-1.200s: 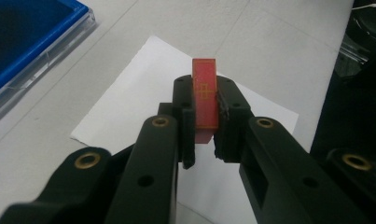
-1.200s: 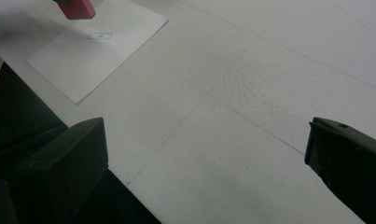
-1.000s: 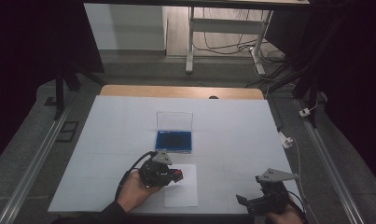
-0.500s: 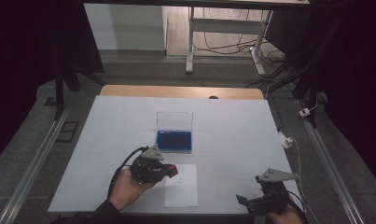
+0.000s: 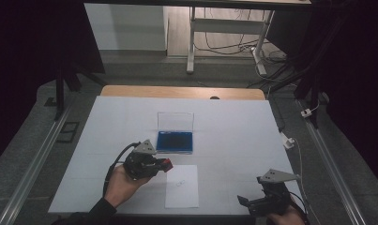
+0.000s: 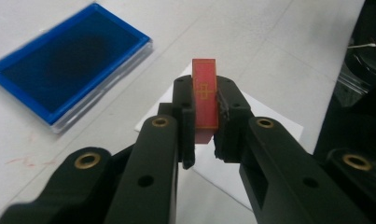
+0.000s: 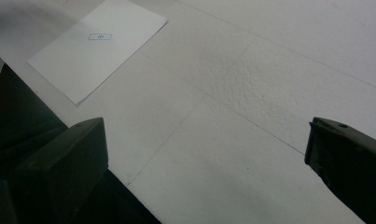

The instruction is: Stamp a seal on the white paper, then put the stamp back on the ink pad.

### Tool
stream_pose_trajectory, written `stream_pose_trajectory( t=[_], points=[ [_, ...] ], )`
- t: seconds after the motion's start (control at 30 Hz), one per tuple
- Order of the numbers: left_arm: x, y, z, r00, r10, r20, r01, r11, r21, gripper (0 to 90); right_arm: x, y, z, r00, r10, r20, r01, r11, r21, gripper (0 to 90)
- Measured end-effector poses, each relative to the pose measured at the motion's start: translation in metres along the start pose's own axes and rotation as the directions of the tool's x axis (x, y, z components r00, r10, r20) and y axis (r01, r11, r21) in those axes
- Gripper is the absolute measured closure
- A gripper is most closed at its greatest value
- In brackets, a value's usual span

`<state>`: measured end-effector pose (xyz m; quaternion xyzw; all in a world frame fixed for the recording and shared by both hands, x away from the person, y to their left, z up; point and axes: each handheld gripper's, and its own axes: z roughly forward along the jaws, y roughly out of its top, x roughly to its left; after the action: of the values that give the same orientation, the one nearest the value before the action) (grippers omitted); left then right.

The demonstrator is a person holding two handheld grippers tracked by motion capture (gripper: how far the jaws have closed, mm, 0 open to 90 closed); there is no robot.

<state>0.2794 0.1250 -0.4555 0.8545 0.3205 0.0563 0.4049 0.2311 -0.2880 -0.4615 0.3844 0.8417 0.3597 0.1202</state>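
1. Left gripper (image 6: 205, 122): jaws pinch one red stamp (image 6: 205, 98), upright between the pads, its gold cross-in-square mark facing the camera.
2. High view: left gripper (image 5: 164, 164) sits just off the left edge of the paper sheet (image 5: 182, 186), just below the ink pad, with the stamp (image 5: 168, 163) at its tip.
3. One paper sheet, white, flat on the table (image 5: 233, 126) near the front edge. One small printed mark (image 7: 100, 36) on it.
4. One blue ink pad (image 5: 175, 141), tray lying flat, clear lid (image 5: 175, 121) standing open behind it. Not touching the sheet.
5. Right gripper (image 7: 204, 154): jaws spread wide, only bare table between them. In the high view it sits at the front right corner (image 5: 264, 202), well apart from the sheet.
6. Count: two grippers, one stamp, one ink pad, one sheet.
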Motion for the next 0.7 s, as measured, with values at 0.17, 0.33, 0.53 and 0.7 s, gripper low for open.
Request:
stream_pose_trajectory(
  t=[0.17, 0.33, 0.53, 0.7],
  points=[
    [0.005, -0.001, -0.005, 0.9998, -0.012, -0.016, 0.012, 0.9998, -0.013, 79.4, 0.000, 0.000, 0.000, 1.0000, -0.001, -0.001, 0.001, 1.000, 0.003, 0.0],
    [0.008, 0.000, -0.007, 0.9994, -0.020, -0.027, 0.020, 0.9995, -0.025, 79.4, 0.000, 0.000, 0.000, 1.0000, 0.001, -0.001, -0.001, 1.000, 0.000, 0.0],
    [0.013, 0.004, -0.006, 0.9990, -0.027, -0.036, 0.026, 0.9992, -0.028, 79.3, 0.000, 0.000, 0.001, 1.0000, -0.003, 0.002, 0.003, 1.000, 0.004, 0.0],
    [0.016, 0.008, -0.006, 0.9986, -0.036, -0.038, 0.035, 0.9988, -0.034, 79.4, 0.001, 0.000, 0.000, 1.0000, -0.004, -0.001, 0.004, 1.000, 0.002, 0.0]
  ],
)
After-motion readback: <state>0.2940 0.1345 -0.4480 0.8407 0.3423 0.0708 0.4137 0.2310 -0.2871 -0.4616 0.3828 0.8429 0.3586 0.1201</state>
